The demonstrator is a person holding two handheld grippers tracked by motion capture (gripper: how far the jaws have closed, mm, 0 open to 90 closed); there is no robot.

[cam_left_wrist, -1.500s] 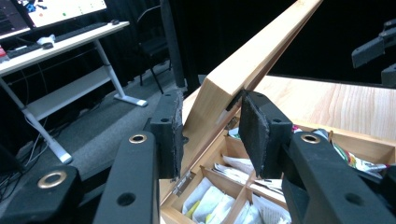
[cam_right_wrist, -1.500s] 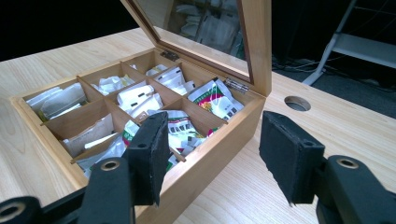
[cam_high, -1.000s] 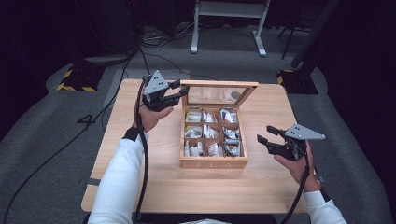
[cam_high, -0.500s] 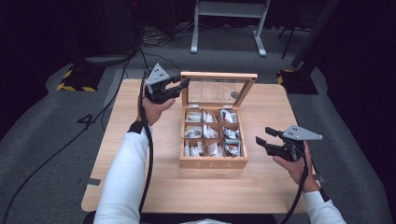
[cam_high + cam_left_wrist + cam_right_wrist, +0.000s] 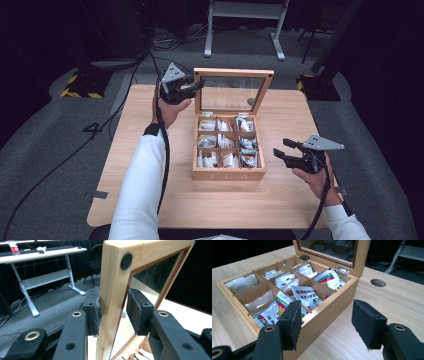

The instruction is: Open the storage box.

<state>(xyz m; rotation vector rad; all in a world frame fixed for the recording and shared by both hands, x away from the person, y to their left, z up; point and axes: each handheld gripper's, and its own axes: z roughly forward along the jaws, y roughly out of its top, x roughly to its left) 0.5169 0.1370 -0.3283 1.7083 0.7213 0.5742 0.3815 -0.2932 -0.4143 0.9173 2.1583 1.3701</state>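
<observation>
A wooden tea box (image 5: 228, 175) stands open mid-table, its compartments filled with several tea bags (image 5: 224, 141). Its glass-paned lid (image 5: 233, 73) stands nearly upright at the back. My left gripper (image 5: 197, 86) is at the lid's upper left corner; in the left gripper view (image 5: 112, 311) both pads press the lid's wooden frame (image 5: 112, 270). My right gripper (image 5: 280, 151) hovers open just right of the box. In the right gripper view (image 5: 327, 320) its jaws stand wide apart before the box's side wall (image 5: 329, 312), with tea bags (image 5: 307, 296) and the lid (image 5: 359, 257) beyond.
A round cable hole (image 5: 378, 282) lies in the wooden table (image 5: 150, 200) behind the box on the right. A white desk (image 5: 42, 255) stands on the grey floor beyond the table's far edge. Cables (image 5: 125, 65) trail on the floor at the far left.
My left gripper has risen and moved back with the lid in it, swinging the lid from a forward lean to nearly upright. The right gripper has barely moved.
</observation>
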